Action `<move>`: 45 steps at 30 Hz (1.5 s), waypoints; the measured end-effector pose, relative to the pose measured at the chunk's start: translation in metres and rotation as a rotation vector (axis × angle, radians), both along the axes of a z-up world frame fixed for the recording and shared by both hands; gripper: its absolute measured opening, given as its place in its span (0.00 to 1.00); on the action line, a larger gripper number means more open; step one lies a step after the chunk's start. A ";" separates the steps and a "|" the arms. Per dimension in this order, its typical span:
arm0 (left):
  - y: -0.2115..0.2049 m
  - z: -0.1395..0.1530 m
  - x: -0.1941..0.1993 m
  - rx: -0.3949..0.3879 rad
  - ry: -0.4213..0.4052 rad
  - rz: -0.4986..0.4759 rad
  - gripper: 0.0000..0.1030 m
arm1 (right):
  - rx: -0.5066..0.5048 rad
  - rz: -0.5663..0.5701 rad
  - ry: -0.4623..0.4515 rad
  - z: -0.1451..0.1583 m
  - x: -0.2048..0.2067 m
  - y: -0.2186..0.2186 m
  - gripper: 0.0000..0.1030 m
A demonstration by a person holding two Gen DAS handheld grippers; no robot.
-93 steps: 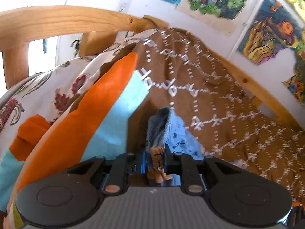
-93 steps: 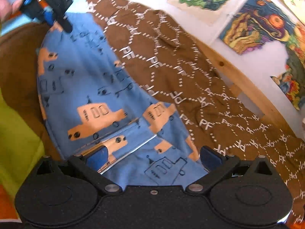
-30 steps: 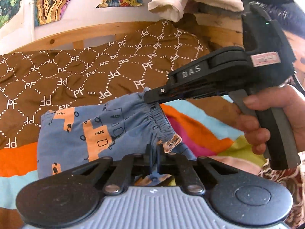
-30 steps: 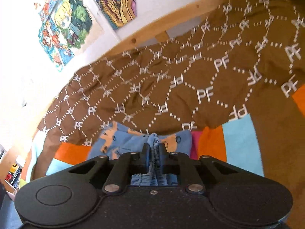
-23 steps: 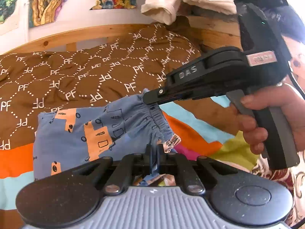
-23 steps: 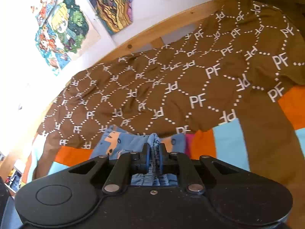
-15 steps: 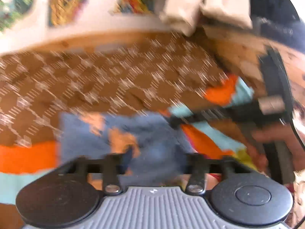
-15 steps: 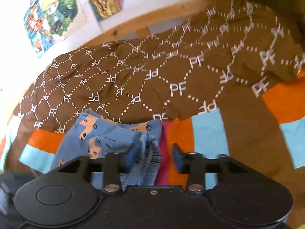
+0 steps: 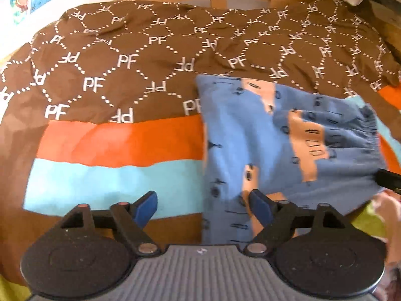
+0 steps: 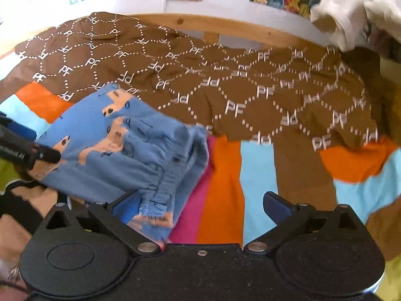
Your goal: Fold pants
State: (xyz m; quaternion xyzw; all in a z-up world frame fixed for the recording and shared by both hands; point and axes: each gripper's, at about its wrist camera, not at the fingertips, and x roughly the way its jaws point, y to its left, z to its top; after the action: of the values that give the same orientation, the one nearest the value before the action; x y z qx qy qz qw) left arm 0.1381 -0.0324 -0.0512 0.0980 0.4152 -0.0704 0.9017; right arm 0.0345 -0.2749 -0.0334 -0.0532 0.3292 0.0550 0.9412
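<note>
The small blue pants [image 9: 273,135] with orange vehicle prints lie folded on the striped and brown bedding, elastic waistband to the right. They also show in the right wrist view [image 10: 120,145], waistband nearest the camera. My left gripper [image 9: 203,207] is open, its right finger over the pants' near left edge. My right gripper [image 10: 200,207] is open, its left finger at the waistband. Neither holds cloth. The tip of the other gripper [image 10: 22,148] shows at the pants' left side.
A brown cover with white PF lettering [image 9: 150,57] spreads across the back of the bed. Orange, light blue and pink stripes [image 10: 225,188] lie nearer. A wooden bed rail [image 10: 225,28] and postered wall are behind. Pale garments [image 10: 351,12] hang at upper right.
Both grippers were shut on the pants' waistband a second ago and have opened, letting the pants drop folded onto the bed. Both have drawn back and turned slightly.
</note>
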 end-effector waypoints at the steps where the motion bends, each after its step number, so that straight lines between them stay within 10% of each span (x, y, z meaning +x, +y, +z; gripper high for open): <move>1: 0.001 0.003 0.004 0.001 0.004 0.006 0.85 | 0.022 -0.002 0.002 0.000 -0.002 -0.003 0.99; 11: -0.024 0.040 0.043 -0.022 -0.138 -0.030 0.85 | 0.052 0.007 -0.122 0.032 0.033 -0.012 0.99; 15: -0.045 0.026 0.078 0.106 -0.208 -0.064 0.85 | 0.001 -0.018 -0.088 0.016 0.067 -0.006 0.99; 18: -0.043 0.003 0.105 0.200 -0.176 -0.031 0.84 | -0.015 -0.059 -0.041 -0.001 0.081 -0.014 0.99; 33: 0.008 0.032 0.054 -0.060 -0.043 -0.039 0.96 | 0.052 -0.017 -0.085 0.028 0.027 -0.002 0.99; 45: 0.029 0.002 0.015 -0.081 0.143 0.000 0.99 | 0.046 -0.061 0.070 -0.004 0.003 0.007 0.99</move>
State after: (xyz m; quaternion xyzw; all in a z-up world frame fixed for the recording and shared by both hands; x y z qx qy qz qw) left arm 0.1535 -0.0034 -0.0490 0.0563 0.4756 -0.0940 0.8728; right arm 0.0378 -0.2676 -0.0375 -0.0195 0.3622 0.0356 0.9312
